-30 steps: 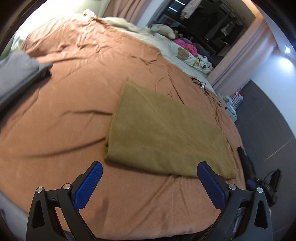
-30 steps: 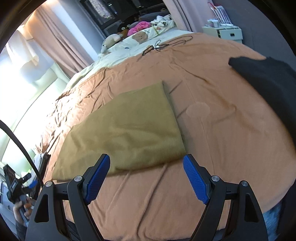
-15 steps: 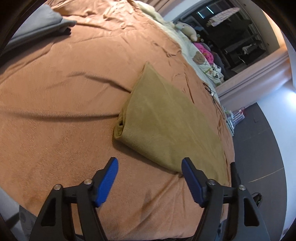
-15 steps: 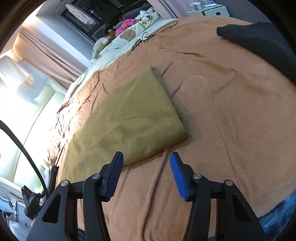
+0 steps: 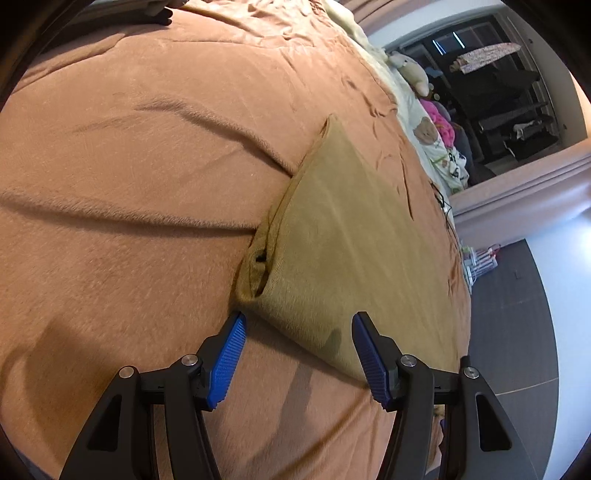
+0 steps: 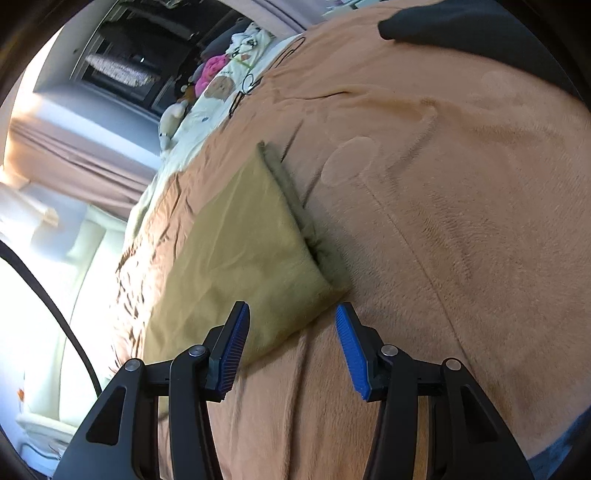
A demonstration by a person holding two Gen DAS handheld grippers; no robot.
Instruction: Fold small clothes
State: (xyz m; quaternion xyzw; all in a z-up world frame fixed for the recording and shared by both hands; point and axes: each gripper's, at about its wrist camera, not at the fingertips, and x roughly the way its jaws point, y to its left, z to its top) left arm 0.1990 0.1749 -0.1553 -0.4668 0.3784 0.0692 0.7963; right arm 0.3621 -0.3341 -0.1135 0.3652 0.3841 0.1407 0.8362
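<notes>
A folded olive-tan garment [image 5: 351, 240] lies flat on the orange-brown bedcover [image 5: 129, 166]. My left gripper [image 5: 298, 321] hovers low at the garment's near left corner; its jaws are closing, the corner lies between the blue pads [image 5: 225, 362], and they do not press on it. In the right wrist view the same garment [image 6: 243, 236] reaches toward me, and my right gripper [image 6: 291, 308] stands open astride its near right corner, just above the bedcover [image 6: 461, 221].
A dark garment [image 6: 461, 26] lies at the far right of the bed. Plush toys [image 5: 410, 70] and printed bedding sit at the far end, with a thin black cable [image 6: 251, 85] on the cover. The bed's edge drops to grey floor [image 5: 517, 314].
Both grippers have sunk toward the garment's near corners and rolled, and their jaws have narrowed. The garment has not moved.
</notes>
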